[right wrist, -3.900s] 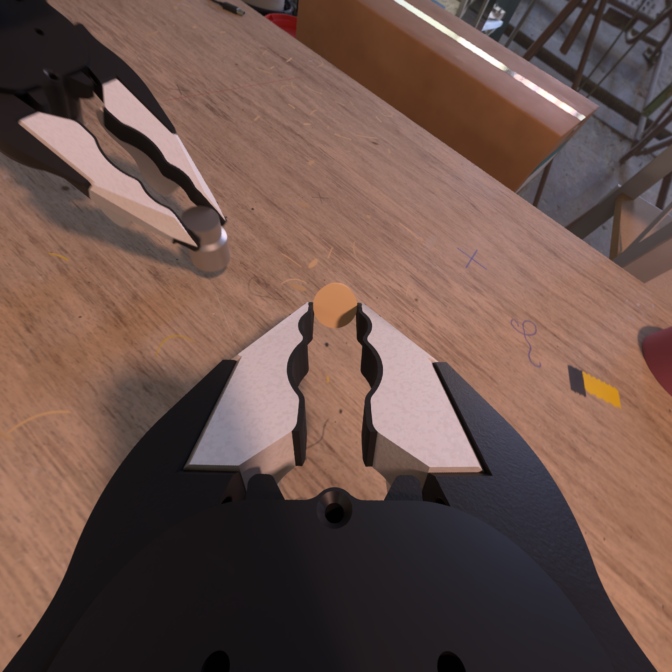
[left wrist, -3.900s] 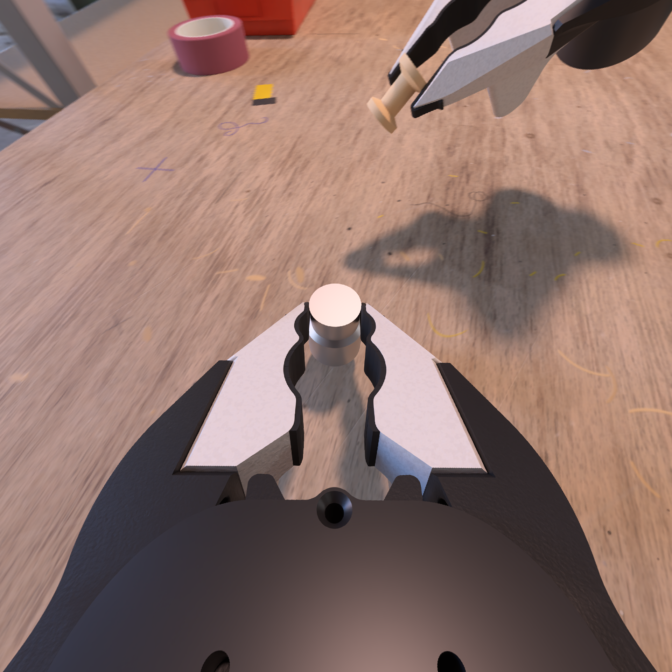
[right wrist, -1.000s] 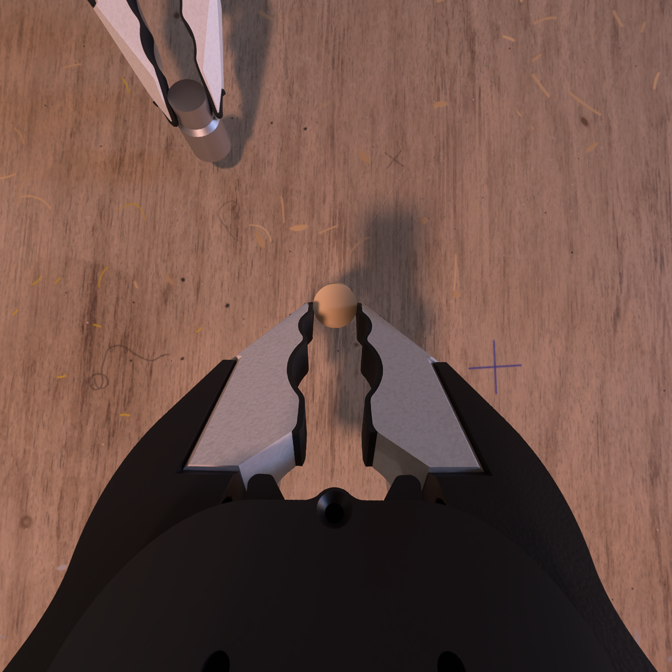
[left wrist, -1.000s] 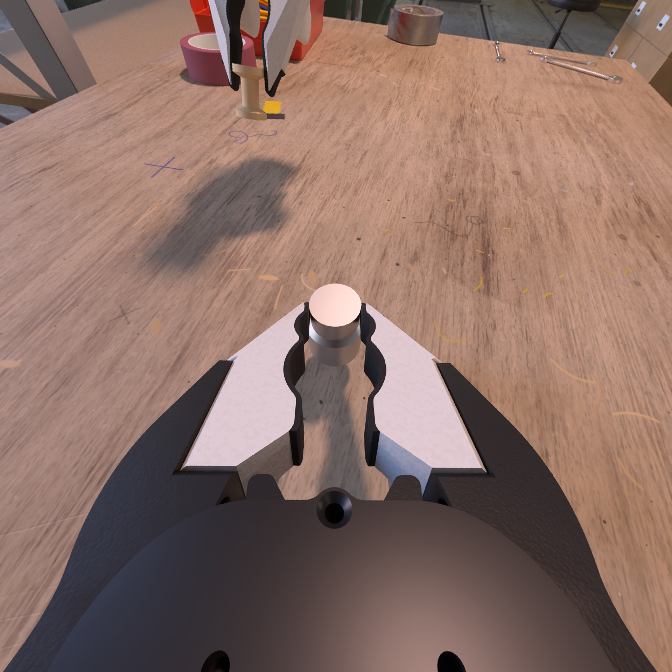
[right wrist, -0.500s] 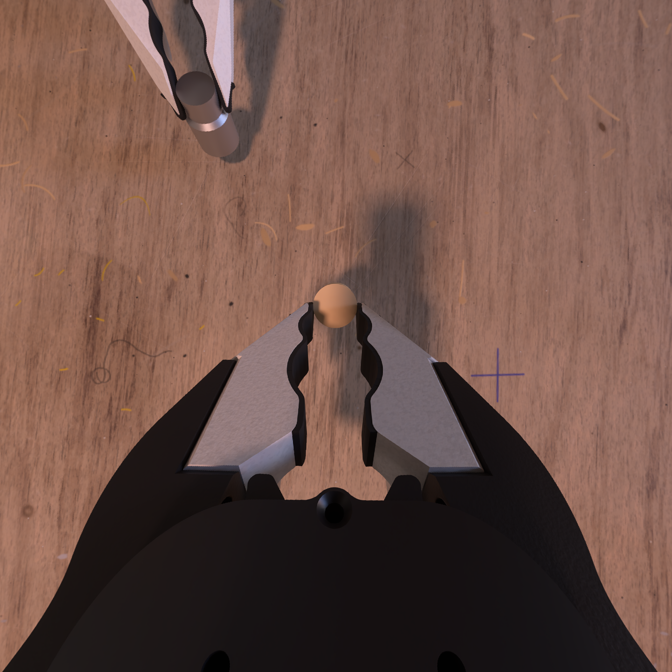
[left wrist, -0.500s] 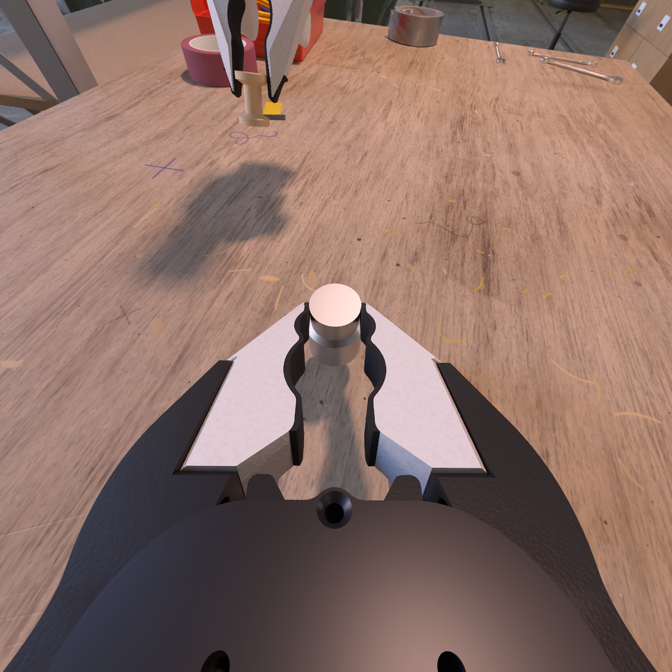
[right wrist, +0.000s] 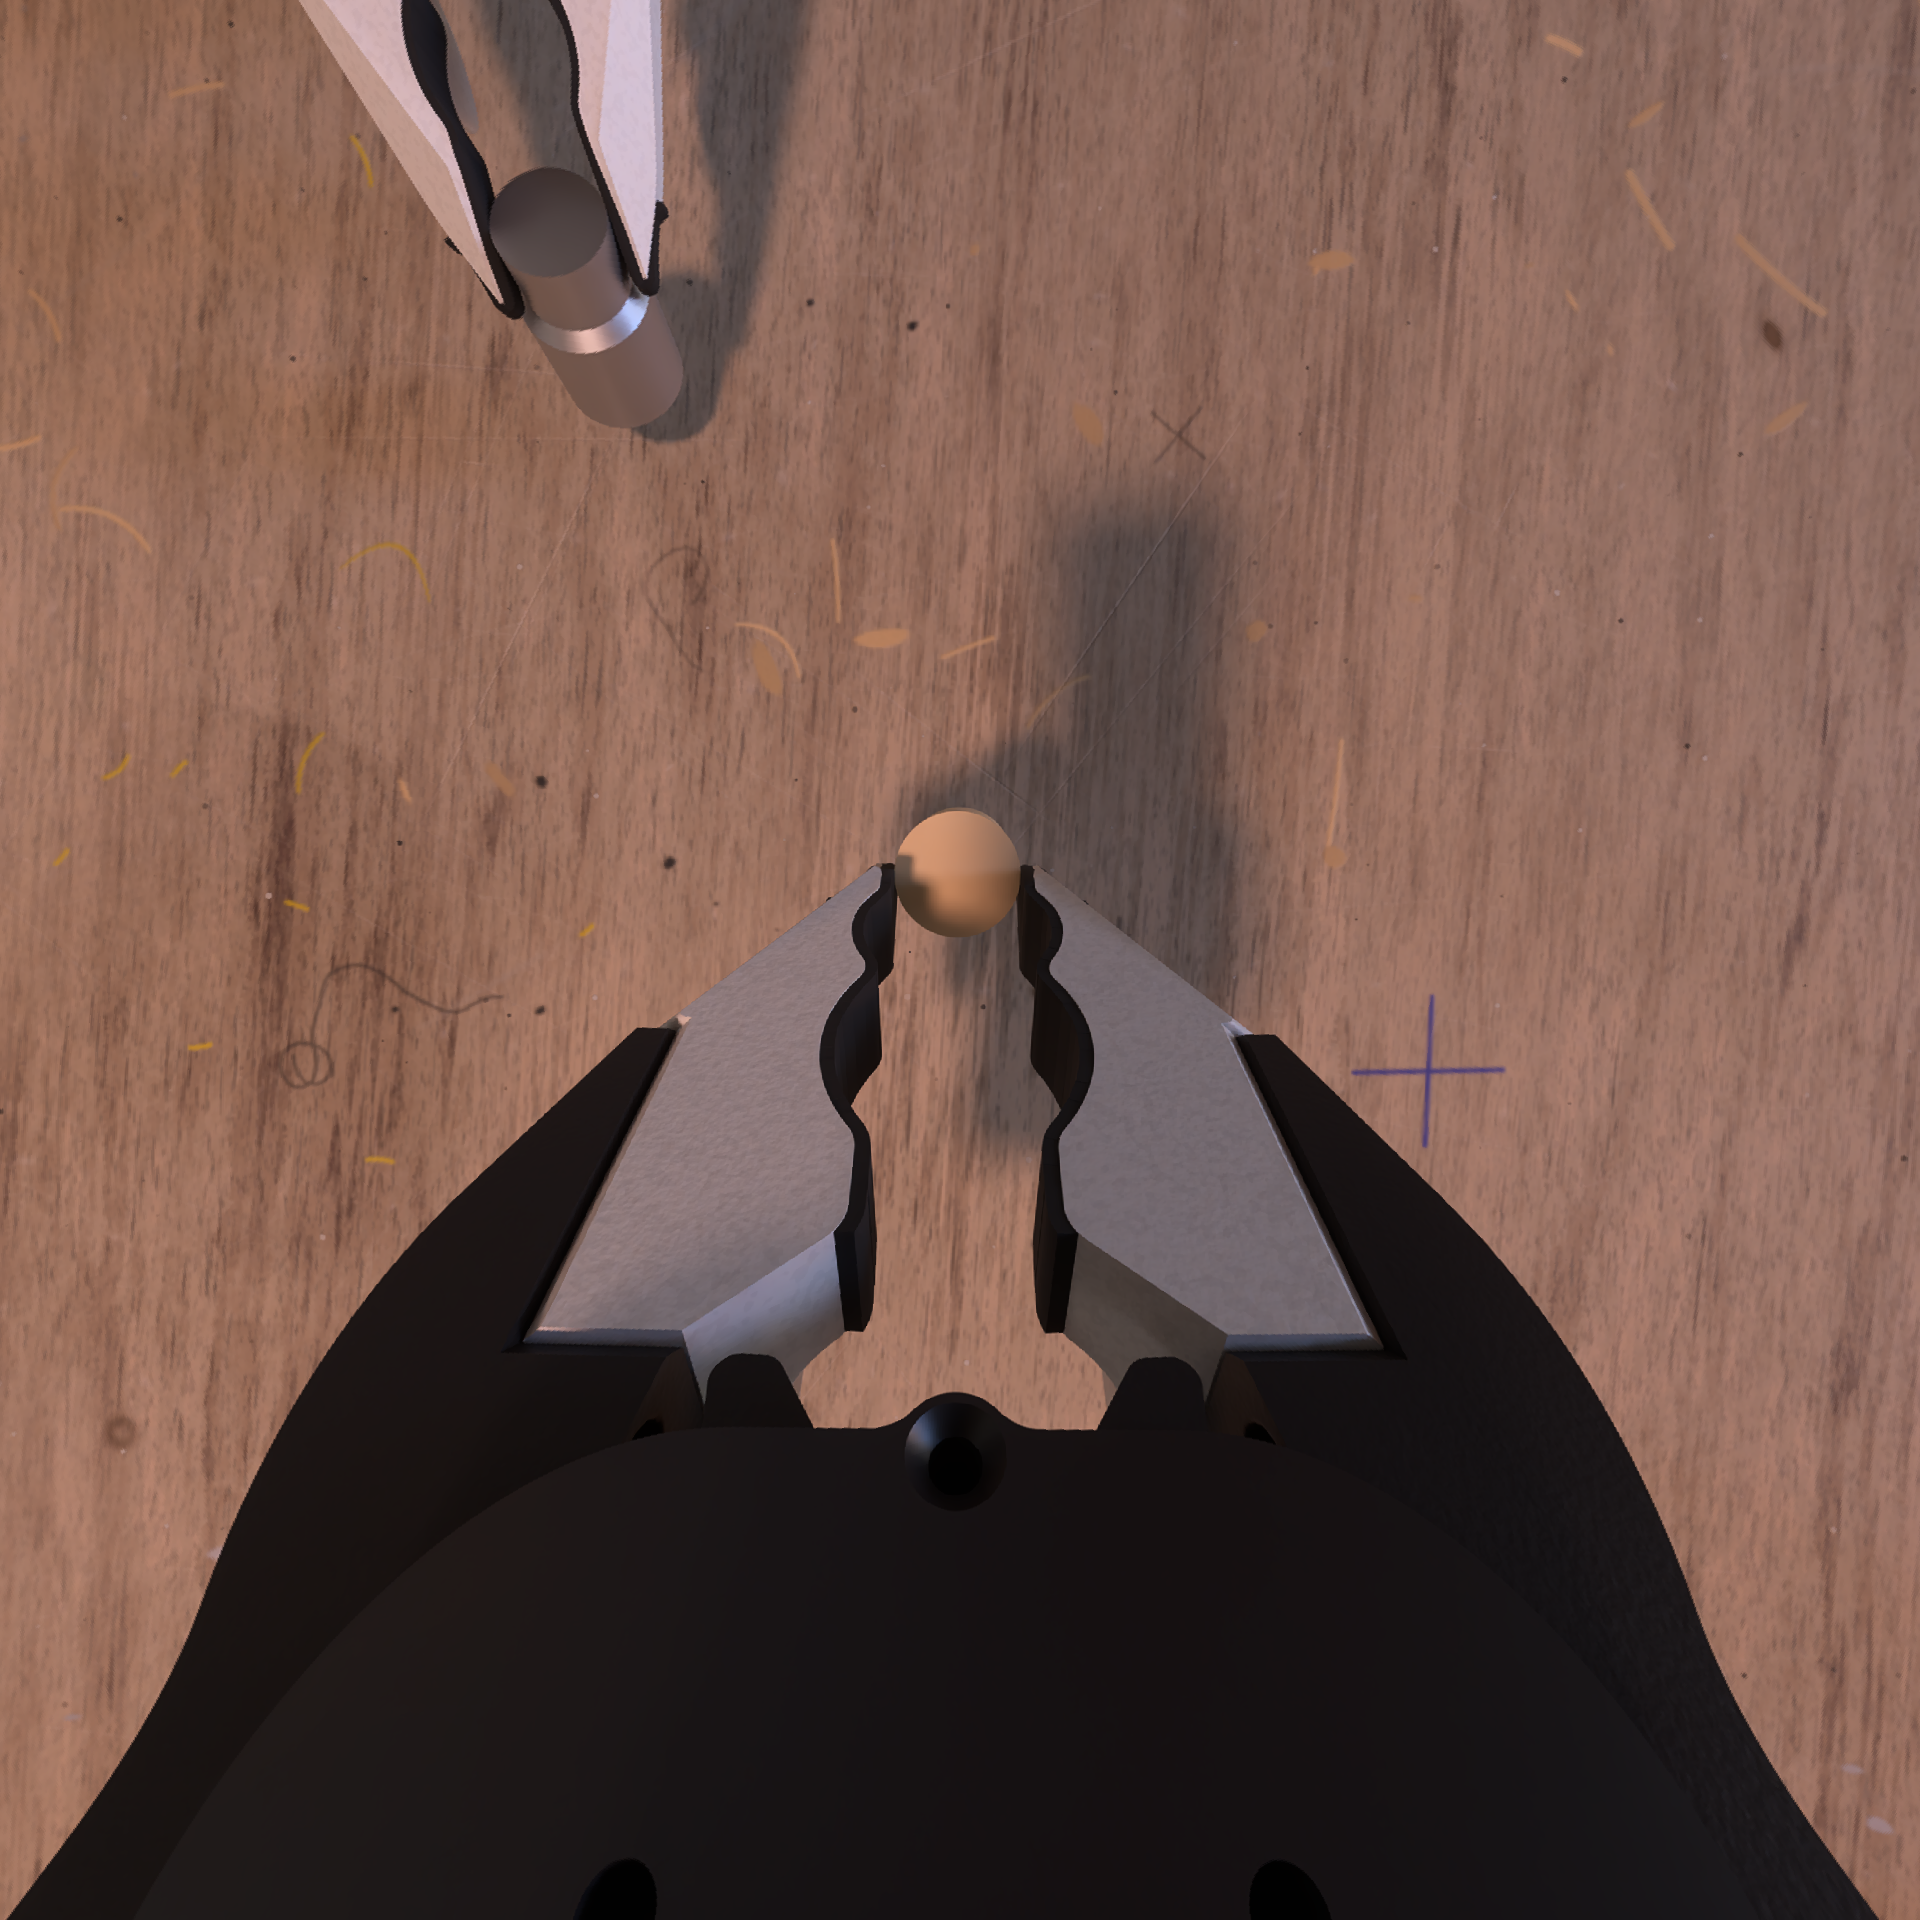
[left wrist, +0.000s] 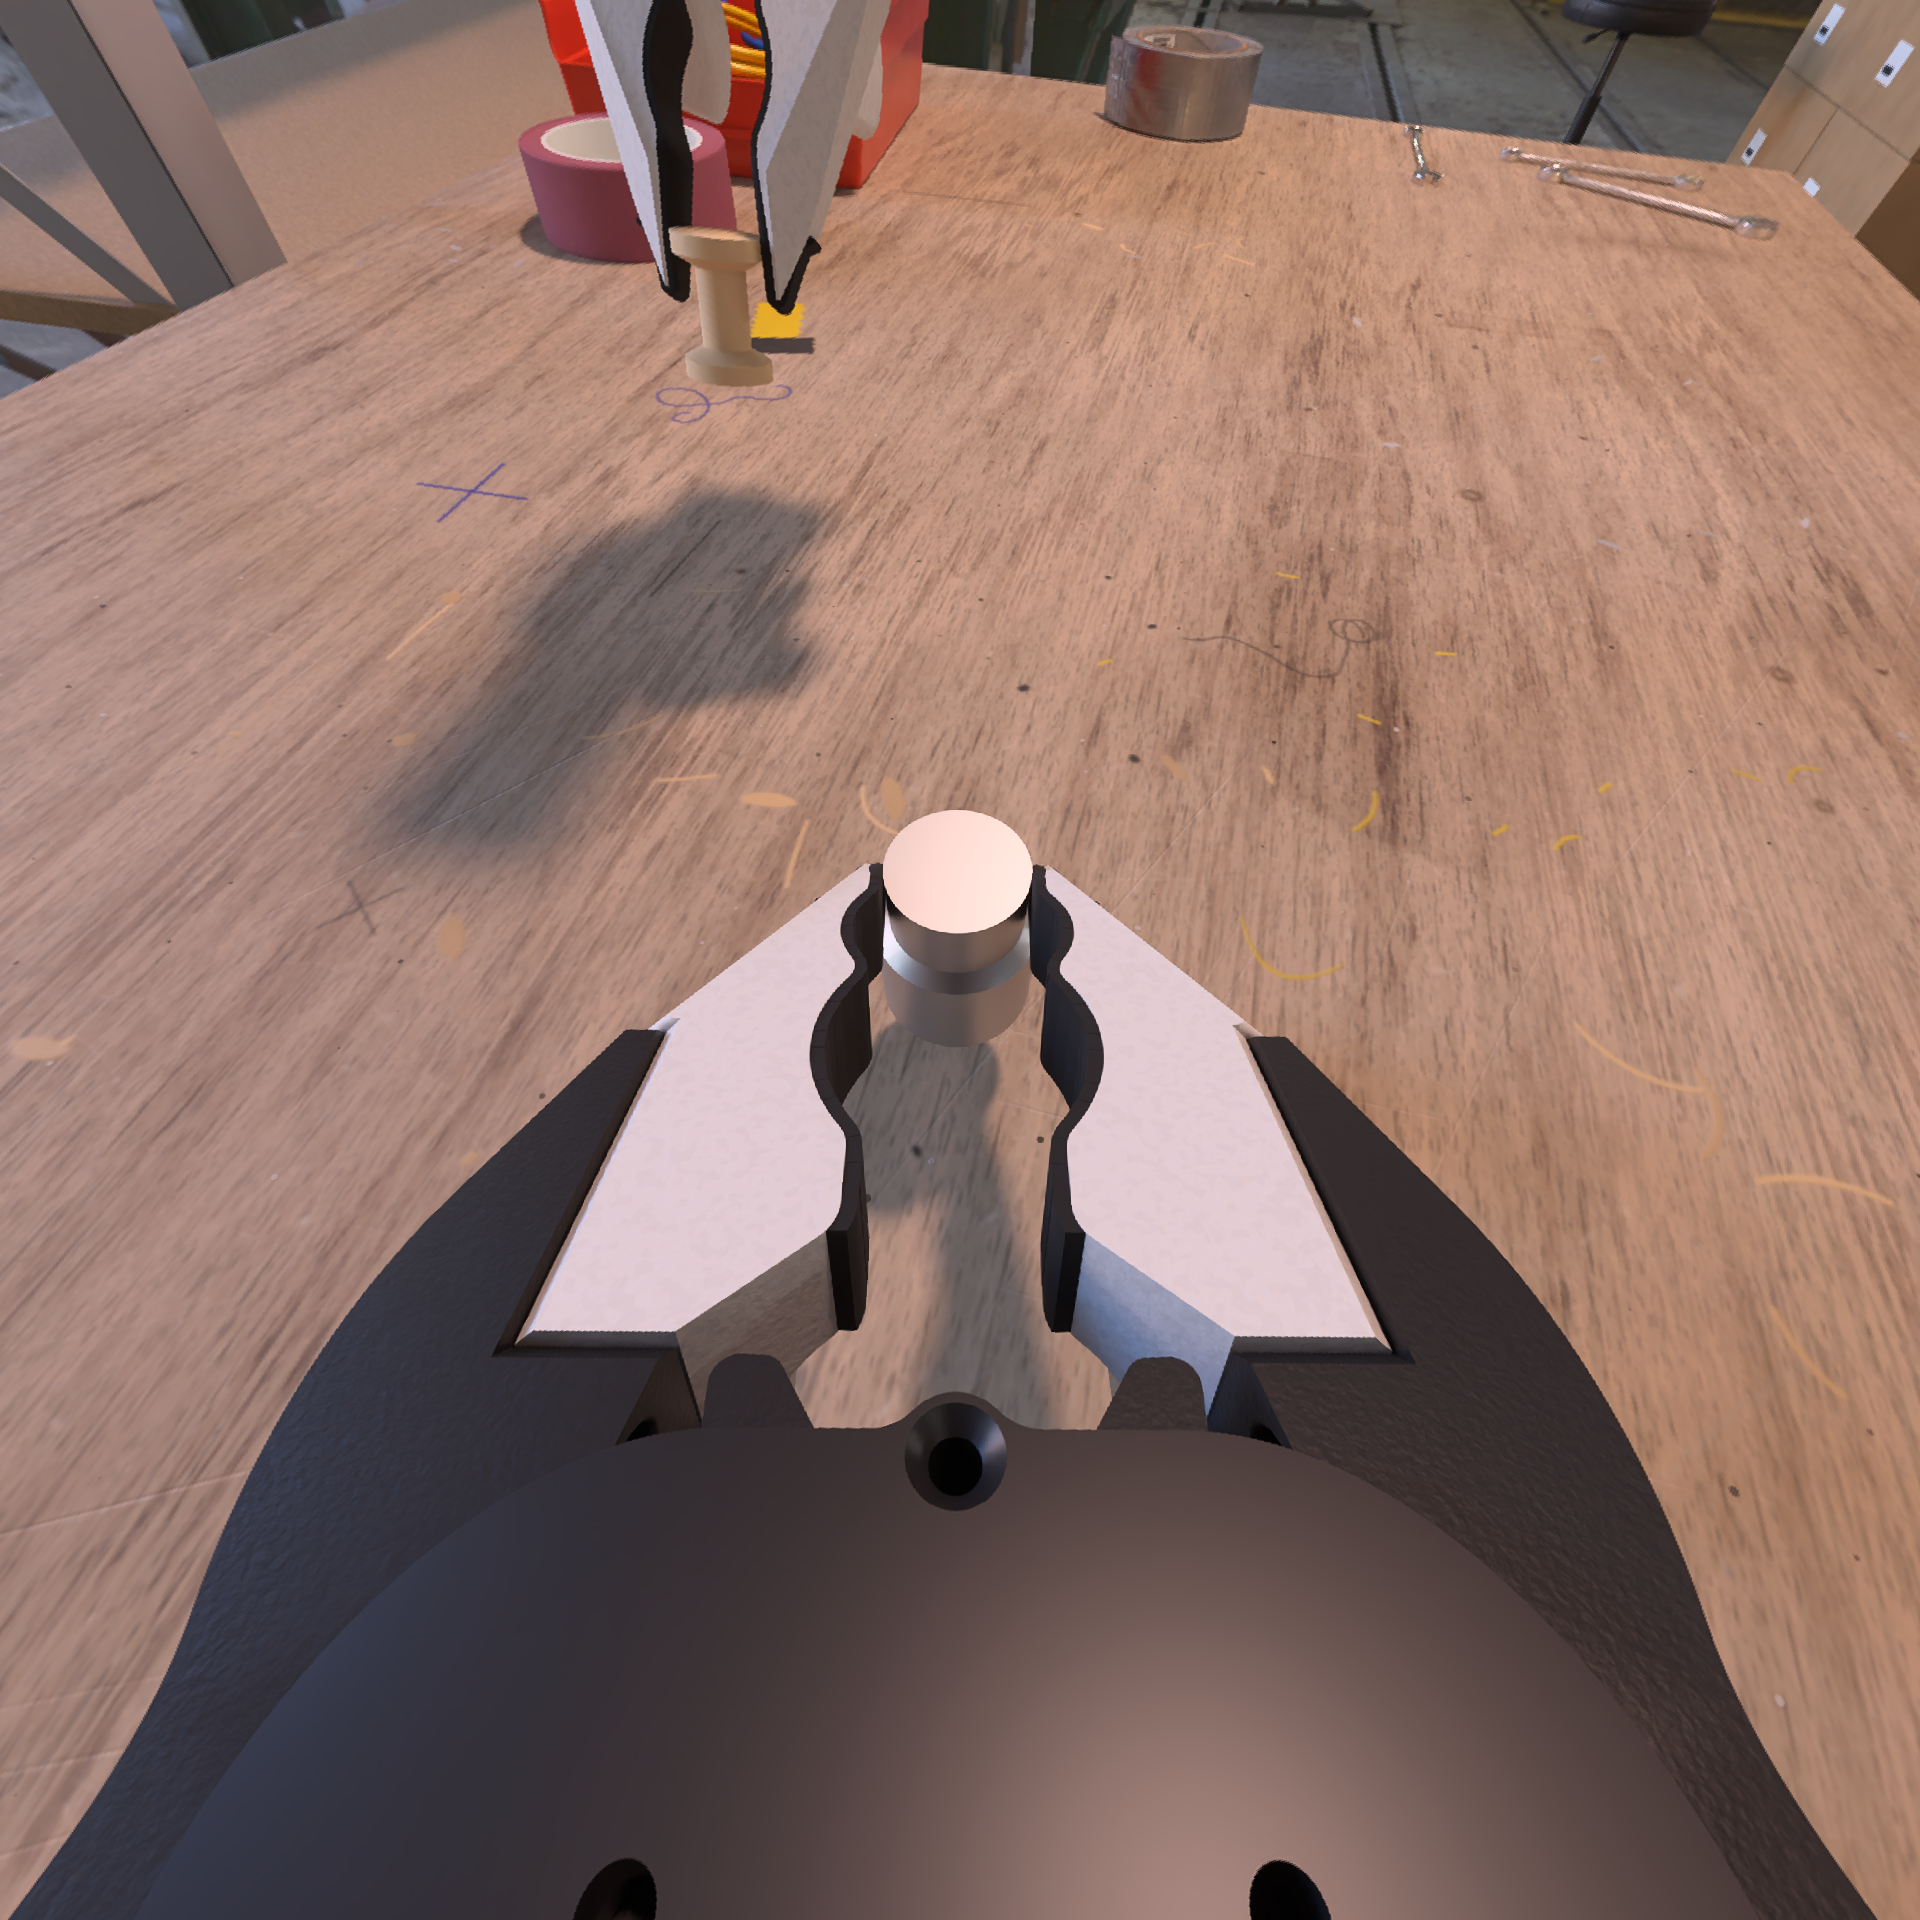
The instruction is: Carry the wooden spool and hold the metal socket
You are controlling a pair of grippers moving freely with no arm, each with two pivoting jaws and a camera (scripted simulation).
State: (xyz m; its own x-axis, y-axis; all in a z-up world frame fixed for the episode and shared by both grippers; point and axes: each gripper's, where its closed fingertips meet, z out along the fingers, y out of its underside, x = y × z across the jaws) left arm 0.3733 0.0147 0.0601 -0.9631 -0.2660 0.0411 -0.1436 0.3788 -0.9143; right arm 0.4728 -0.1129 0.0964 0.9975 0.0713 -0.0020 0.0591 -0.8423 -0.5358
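Observation:
My left gripper [left wrist: 956, 894] is shut on the metal socket [left wrist: 956, 935], a short silver cylinder held upright at its fingertips just above the wooden table. It also shows in the right wrist view [right wrist: 587, 301] at the top left. My right gripper [right wrist: 956, 883] is shut on the wooden spool [right wrist: 956, 873], seen end-on as a tan disc, and points straight down at the table. In the left wrist view the spool [left wrist: 720, 307] hangs upright between the right gripper's fingertips [left wrist: 727, 275], far ahead to the left, its base close above the table.
A pink tape roll [left wrist: 592, 187] and a red bin [left wrist: 883, 94] stand behind the spool. A grey tape roll [left wrist: 1179, 83] and wrenches [left wrist: 1642, 187] lie at the far edge. A small yellow tag [left wrist: 779, 324] lies by the spool. The table drops off at the far left.
The right gripper has come lower with the spool, which now hangs closer to the table. The left gripper and the socket have not moved.

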